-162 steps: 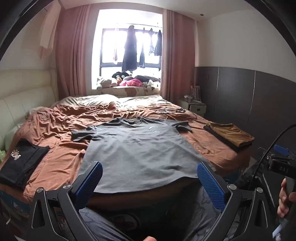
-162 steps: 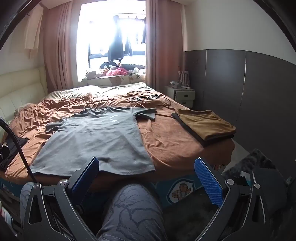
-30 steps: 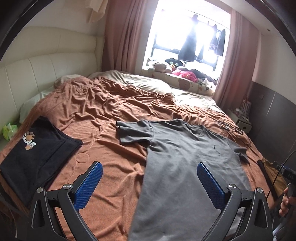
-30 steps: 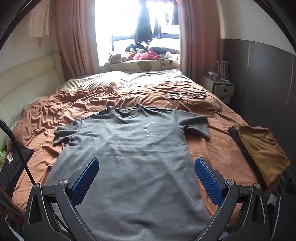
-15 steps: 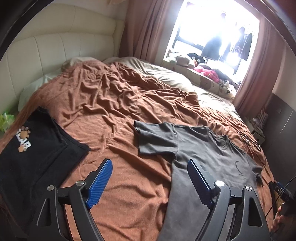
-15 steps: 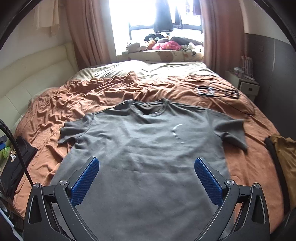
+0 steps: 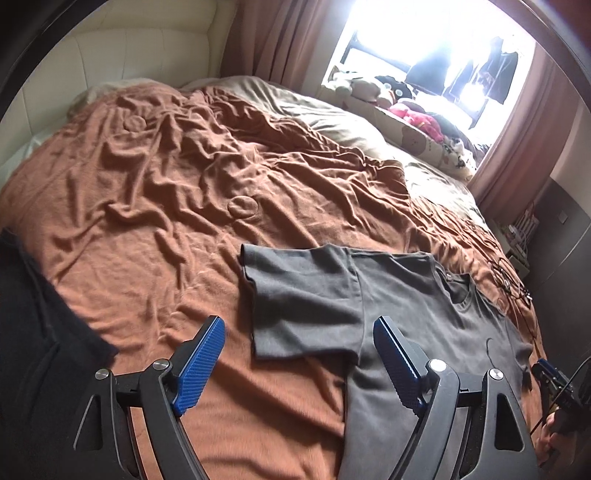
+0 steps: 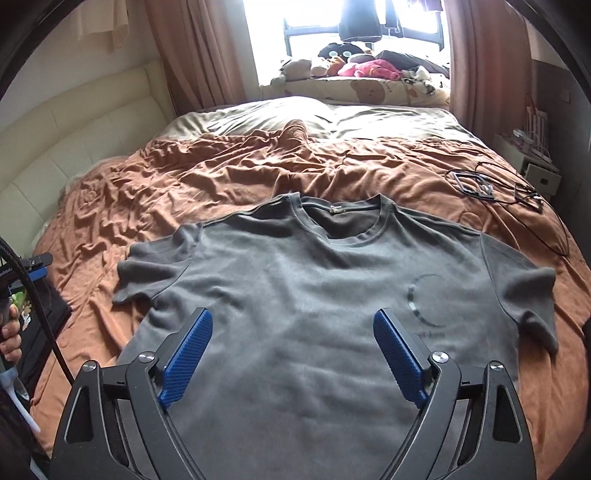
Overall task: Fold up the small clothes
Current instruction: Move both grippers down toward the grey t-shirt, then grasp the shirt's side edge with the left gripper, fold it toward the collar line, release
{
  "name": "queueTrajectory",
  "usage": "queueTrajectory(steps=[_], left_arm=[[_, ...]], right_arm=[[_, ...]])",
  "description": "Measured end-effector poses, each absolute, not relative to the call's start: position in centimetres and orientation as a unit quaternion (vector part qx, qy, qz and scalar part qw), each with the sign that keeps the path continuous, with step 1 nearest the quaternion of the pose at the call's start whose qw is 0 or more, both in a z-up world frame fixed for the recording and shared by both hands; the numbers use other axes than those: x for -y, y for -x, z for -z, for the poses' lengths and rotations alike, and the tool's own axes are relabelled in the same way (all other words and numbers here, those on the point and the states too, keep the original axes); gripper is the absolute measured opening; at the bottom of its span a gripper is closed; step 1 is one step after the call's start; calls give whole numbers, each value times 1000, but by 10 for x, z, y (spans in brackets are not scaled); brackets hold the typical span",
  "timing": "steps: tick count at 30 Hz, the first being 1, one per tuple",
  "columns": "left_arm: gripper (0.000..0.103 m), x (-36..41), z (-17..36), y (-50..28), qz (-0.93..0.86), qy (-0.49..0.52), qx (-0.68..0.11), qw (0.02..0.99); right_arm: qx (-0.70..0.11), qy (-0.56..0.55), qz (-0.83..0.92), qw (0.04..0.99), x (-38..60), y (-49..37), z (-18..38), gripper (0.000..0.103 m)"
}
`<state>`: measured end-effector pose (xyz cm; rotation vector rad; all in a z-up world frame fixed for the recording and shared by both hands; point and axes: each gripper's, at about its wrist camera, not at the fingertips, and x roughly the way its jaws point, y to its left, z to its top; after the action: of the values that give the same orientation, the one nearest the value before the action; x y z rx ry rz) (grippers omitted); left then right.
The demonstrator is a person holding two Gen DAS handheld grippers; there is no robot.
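Your left tool (image 7: pixel 299 354) and right tool (image 8: pixel 291 347), jaws just narrowed but gaping empty, hover above the flat, soft grey T-shirt (image 8: pixel 314 295) on the rumpled bed (image 8: pixel 229 177).

A big bed fills both views, with a crumpled orange-brown blanket (image 8: pixel 258 173) on it. A cream padded headboard (image 8: pixel 74 125) is at the left. Pink-brown curtains (image 8: pixel 199 51) hang beside a bright window (image 8: pixel 303 29) at the top. Soft toys (image 8: pixel 354 62) sit along the window ledge. A tangle of black cables (image 8: pixel 495 188) lies on the blanket at the right. A small white bedside table (image 8: pixel 532 162) stands at the far right.
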<state>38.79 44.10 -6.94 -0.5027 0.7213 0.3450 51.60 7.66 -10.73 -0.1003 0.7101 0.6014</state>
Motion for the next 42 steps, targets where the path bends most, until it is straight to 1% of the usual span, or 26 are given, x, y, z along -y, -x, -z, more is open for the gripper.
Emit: queueTrajectory(steps=[3,6,11,13,14,15,16,19,21,22,23,24,25,26,27,28,34,41,42], left_arm=[[83,-453,83,-410,-167,248,-357,885],[79,-466,100,-430,-169,252,-369,878],[73,-487,134,-454,-166,281,-391,861],[71,-494,146,-462,-161,295,-396,854],[69,-497,151,-466,-159,301,-398,852],[69,-499,155,-469,-159,304,-399,850],[69,-501,159,-472,-159,307,-401,848],[68,-507,171,-480,-155,319,-406,842],[59,-509,179,-488,-150,321,-413,839],[57,-509,183,-492,-148,321,-418,837],[53,-510,187,-496,-146,322,-423,835],[45,-510,190,-500,-141,324,-426,833],[41,-511,193,-502,-139,325,-429,831],[29,-512,194,-505,-141,323,-431,831],[13,-513,194,-508,-142,321,-432,831],[7,-512,192,-508,-140,320,-432,832],[5,-506,164,-509,-123,303,-406,853],[4,-495,130,-515,-99,294,-388,868],[4,-492,125,-516,-96,292,-386,870]], right_arm=[[-351,47,-297,887,-97,-537,113,81],[-360,48,-310,879,-118,-556,122,75],[-380,47,-341,859,-152,-584,141,61],[-390,43,-354,849,-165,-593,150,49],[-397,41,-359,844,-172,-598,154,47],[-402,40,-362,840,-176,-602,157,41],[-406,39,-367,836,-183,-607,161,38],[-415,37,-376,827,-202,-618,171,34],[-423,32,-381,821,-215,-626,177,32],[-427,31,-384,818,-222,-630,181,29],[-430,31,-386,816,-228,-633,184,28],[-434,30,-389,812,-234,-635,187,26],[-437,28,-391,809,-239,-638,189,24],[-442,27,-393,806,-246,-641,193,23],[-445,25,-395,804,-250,-642,195,22],[-451,23,-397,799,-258,-645,199,20],[-485,1,-413,771,-288,-656,221,13],[-515,-22,-425,744,-319,-663,250,12],[-520,-28,-428,739,-323,-663,254,10]])
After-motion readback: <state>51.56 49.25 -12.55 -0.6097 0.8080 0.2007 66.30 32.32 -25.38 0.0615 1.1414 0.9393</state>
